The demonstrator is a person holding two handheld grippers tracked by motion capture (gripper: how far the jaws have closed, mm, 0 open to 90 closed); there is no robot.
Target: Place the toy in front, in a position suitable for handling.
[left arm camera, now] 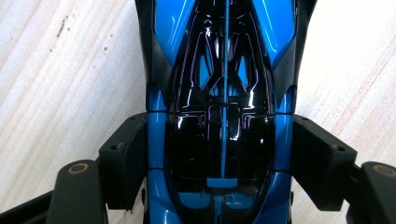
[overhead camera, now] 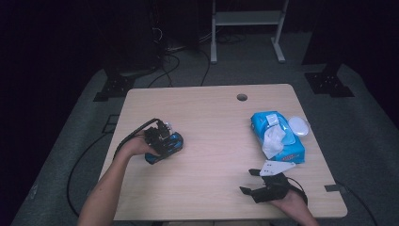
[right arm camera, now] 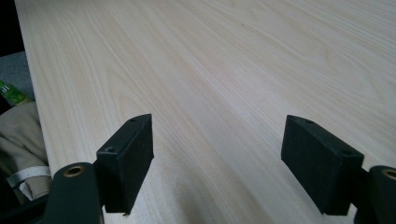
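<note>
Looks like the grab step: the blue toy car is clamped between the left gripper pads on the tabletop. Right gripper is left released, nothing between. A lift is probably called for next.

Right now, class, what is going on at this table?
A person works with a gripper in each hand. The left gripper is closed around a blue and black toy car on the wooden table, its pads against the car's sides. The right gripper rests open and empty near the front edge. An open pack of wet wipes lies on the right.
</note>
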